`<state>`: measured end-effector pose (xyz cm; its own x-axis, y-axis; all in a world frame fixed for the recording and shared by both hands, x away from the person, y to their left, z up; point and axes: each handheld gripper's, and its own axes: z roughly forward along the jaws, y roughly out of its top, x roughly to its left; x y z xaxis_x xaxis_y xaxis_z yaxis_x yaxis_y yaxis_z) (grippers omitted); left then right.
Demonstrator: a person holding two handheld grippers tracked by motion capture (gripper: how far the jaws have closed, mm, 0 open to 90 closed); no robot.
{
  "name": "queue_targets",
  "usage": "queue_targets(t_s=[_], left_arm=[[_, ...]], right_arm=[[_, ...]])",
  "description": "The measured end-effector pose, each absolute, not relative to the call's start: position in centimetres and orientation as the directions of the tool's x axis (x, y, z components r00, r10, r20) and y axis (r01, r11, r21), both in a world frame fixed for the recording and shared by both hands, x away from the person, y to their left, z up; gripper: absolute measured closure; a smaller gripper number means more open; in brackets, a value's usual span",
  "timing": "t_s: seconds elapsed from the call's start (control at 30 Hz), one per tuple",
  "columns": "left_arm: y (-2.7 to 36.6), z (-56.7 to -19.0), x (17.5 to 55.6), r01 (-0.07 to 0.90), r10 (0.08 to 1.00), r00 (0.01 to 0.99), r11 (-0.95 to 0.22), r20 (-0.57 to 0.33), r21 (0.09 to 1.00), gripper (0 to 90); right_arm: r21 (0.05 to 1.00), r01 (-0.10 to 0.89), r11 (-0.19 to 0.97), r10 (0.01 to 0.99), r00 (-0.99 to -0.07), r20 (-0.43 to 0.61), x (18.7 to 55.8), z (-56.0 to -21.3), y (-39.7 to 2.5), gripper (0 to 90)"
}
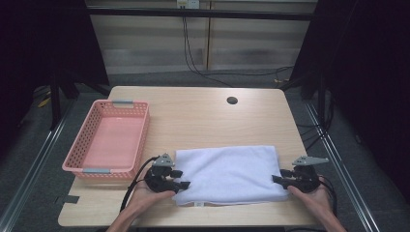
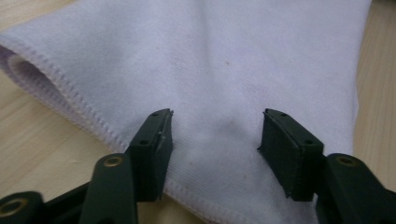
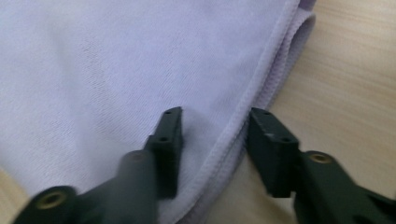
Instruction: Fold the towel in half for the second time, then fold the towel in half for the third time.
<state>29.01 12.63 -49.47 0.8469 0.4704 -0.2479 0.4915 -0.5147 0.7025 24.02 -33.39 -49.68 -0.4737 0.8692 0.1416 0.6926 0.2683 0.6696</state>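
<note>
Two claws sit at the near corners of the folded white towel [image 1: 229, 174], which lies flat on the desk [image 1: 203, 116] just right of the pink basket [image 1: 109, 140]. Our left claw [image 2: 215, 135] is spread wide over the cloth near its stitched hem, gripping nothing; our right claw [image 3: 215, 135] is likewise released, straddling the hemmed edge. We judge the risk to be in the pinch: should either claw close on the top layer alone, the fold would peel apart when lifted. Uneven lifting could also drag the towel toward the desk's front edge.
</note>
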Motion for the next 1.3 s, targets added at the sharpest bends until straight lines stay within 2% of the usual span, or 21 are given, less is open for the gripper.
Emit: queue_targets(t_s=[0.1,0.27,0.33,0.37,0.43,0.53,0.6,0.73,0.93,1.07,1.17,1.3], left_arm=[[11.9,-49.5,28.8,0.481,0.465,0.853,-0.523,-0.237,0.704,40.8],[10.8,-49.5,29.1,0.478,0.445,0.860,-0.529,-0.251,0.701,40.7],[10.6,-49.4,29.1,0.473,0.442,0.863,-0.538,-0.245,0.698,40.4],[10.6,-49.3,29.2,0.469,0.441,0.865,-0.542,-0.239,0.697,41.1],[10.7,-49.3,29.6,0.499,0.441,0.851,-0.513,-0.284,0.699,40.2],[10.6,-49.4,30.4,0.509,0.441,0.846,-0.504,-0.298,0.698,42.0],[10.4,-49.0,30.8,0.503,0.452,0.845,-0.491,-0.286,0.711,39.5],[10.7,-48.6,31.2,0.504,0.466,0.839,-0.475,-0.279,0.722,40.2],[11.8,-48.3,31.3,0.501,0.471,0.838,-0.465,-0.275,0.730,51.0],[11.9,-48.6,31.6,0.509,0.477,0.834,-0.475,-0.276,0.718,54.7],[11.4,-49.3,31.9,0.510,0.447,0.845,-0.506,-0.293,0.696,65.6],[11.0,-49.7,31.9,0.505,0.446,0.848,-0.517,-0.286,0.691,66.0]], right_arm=[[0.664,0.701,0.259,0.875,-0.462,0.147,23.1,-49.6,-33.9,66.7],[0.658,0.715,0.236,0.884,-0.440,0.161,22.1,-49.5,-34.8,67.9],[0.665,0.710,0.234,0.885,-0.439,0.157,21.9,-49.5,-35.1,60.8],[0.672,0.702,0.238,0.887,-0.439,0.145,21.7,-49.4,-35.1,53.8],[0.699,0.679,0.222,0.881,-0.447,0.155,21.5,-49.0,-35.2,47.8],[0.732,0.644,0.221,0.873,-0.465,0.146,20.7,-48.3,-34.5,43.4],[0.749,0.621,0.231,0.863,-0.486,0.138,20.2,-48.0,-33.9,41.9],[0.768,0.590,0.249,0.842,-0.524,0.130,19.2,-47.4,-32.2,40.3],[0.785,0.542,0.300,0.769,-0.624,0.137,18.6,-46.8,-28.0,39.3],[0.785,0.533,0.315,0.730,-0.665,0.159,19.4,-46.8,-25.7,40.1],[0.776,0.531,0.339,0.702,-0.693,0.167,20.2,-47.2,-23.7,40.5],[0.772,0.508,0.383,0.639,-0.749,0.175,21.1,-47.4,-20.2,39.9]])
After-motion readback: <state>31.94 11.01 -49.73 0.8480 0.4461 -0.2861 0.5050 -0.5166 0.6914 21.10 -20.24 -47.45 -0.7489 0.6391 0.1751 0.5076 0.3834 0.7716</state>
